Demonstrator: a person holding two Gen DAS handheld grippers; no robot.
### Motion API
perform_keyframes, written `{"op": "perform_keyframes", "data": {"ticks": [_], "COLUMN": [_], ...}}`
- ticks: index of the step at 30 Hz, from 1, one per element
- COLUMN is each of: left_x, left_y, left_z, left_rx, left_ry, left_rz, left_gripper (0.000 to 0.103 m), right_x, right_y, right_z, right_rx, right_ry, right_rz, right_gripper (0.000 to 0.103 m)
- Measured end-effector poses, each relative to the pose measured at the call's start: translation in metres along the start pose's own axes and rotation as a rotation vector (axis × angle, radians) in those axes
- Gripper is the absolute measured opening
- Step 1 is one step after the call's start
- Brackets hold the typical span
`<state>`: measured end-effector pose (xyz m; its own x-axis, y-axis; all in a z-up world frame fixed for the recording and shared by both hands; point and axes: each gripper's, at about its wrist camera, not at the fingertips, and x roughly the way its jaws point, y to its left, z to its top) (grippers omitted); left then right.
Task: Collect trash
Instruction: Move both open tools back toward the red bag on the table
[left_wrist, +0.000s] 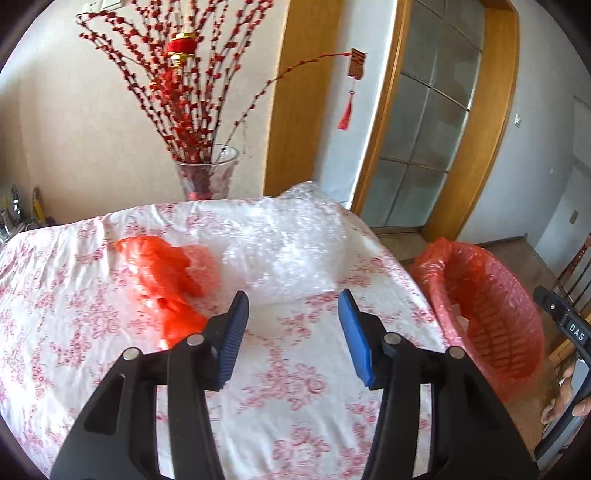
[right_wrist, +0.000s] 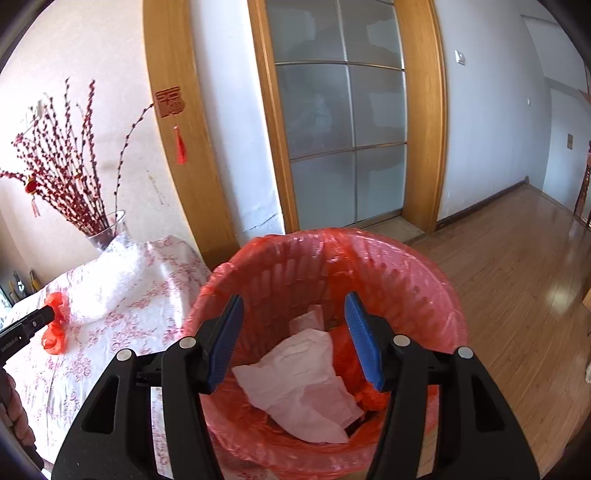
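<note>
Our left tongs (left_wrist: 293, 325) hang spread and empty over the tabletop (left_wrist: 74, 295), the red plastic bag (left_wrist: 166, 280) at 10 o'clock, bubble wrap (left_wrist: 288, 240) at 12. Our right tongs (right_wrist: 293, 338), spread and empty too, hover above the lined bin (right_wrist: 406, 280) holding crumpled paper (right_wrist: 299, 384).
</note>
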<state>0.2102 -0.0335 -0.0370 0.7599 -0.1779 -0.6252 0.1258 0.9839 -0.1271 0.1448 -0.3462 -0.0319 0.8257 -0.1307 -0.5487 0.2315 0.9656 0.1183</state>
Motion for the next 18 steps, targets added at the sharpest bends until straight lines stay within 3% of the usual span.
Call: {"op": "perform_keyframes", "data": {"ticks": [4, 9, 18], "left_x": [-0.003, 0.003, 0.045], "left_y": [0.037, 0.074, 0.088], "left_z": [0.003, 0.008, 0.015], "left_rx": [-0.031, -0.078, -0.089], "left_ry": [-0.009, 0.006, 0.097], "left_rz": [0.084, 0.172, 0.243], "left_gripper": [0.051, 0.057, 0.058], "right_x": [-0.001, -0.003, 0.001], "right_y": [0.018, 0.034, 0.058], "right_z": [-0.001, -0.002, -0.006], "right_rx": [-0.021, -0.026, -0.069], "right_ry": [0.002, -0.009, -0.013], "right_rz": [0.021, 0.044, 0.050], "right_gripper": [0.060, 0.077, 0.082]}}
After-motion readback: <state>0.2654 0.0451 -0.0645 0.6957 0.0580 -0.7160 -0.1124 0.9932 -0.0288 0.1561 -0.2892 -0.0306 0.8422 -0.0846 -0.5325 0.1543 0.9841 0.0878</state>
